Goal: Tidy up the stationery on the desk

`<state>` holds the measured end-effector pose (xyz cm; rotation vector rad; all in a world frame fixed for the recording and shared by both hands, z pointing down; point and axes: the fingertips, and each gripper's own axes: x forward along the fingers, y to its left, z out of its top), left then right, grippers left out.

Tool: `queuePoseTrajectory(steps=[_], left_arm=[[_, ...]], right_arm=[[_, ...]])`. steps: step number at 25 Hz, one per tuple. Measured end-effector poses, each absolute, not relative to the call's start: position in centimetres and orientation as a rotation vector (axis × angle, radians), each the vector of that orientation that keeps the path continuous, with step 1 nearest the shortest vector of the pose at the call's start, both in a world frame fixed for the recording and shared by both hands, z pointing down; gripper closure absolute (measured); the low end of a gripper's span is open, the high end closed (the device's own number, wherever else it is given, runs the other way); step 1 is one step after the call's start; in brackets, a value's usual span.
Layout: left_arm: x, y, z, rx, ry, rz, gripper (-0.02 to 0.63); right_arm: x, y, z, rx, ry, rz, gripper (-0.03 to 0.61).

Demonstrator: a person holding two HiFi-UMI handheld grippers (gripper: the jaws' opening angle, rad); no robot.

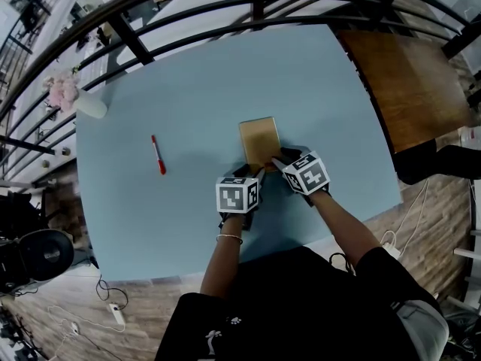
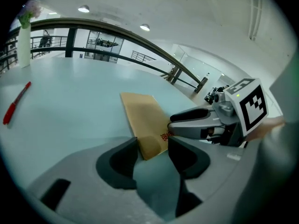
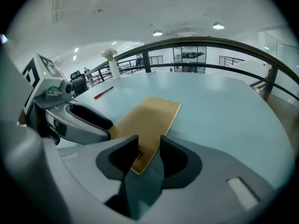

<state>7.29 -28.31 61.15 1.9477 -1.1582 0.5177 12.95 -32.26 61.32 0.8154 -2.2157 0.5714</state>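
A thin brown notebook (image 1: 259, 141) lies flat on the light blue desk (image 1: 203, 81), with red print at its near end. My left gripper (image 1: 248, 173) sits at the notebook's near left corner, and that corner (image 2: 149, 143) lies in the gap between its parted jaws. My right gripper (image 1: 279, 161) is at the near right corner, jaws apart around that corner of the notebook (image 3: 149, 120). The two grippers nearly meet, and each one shows in the other's view, the right gripper (image 2: 196, 122) and the left gripper (image 3: 86, 120). A red pen (image 1: 158, 155) lies apart to the left.
A white vase with pink flowers (image 1: 89, 104) stands at the desk's far left corner. A dark railing (image 1: 255, 6) runs behind the desk. A brown wooden table (image 1: 406, 81) adjoins on the right. Cables lie on the floor (image 1: 113, 310) at the lower left.
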Motion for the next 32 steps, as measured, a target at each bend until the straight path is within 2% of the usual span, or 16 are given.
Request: queuePoseTrajectory(steps=[32], left_arm=[[4.7,-21.4,61.8,1.883,-1.268,0.583,0.399]], right_arm=[[9.7,-25.7,61.8,0.641,-2.244,0.502,0.433]])
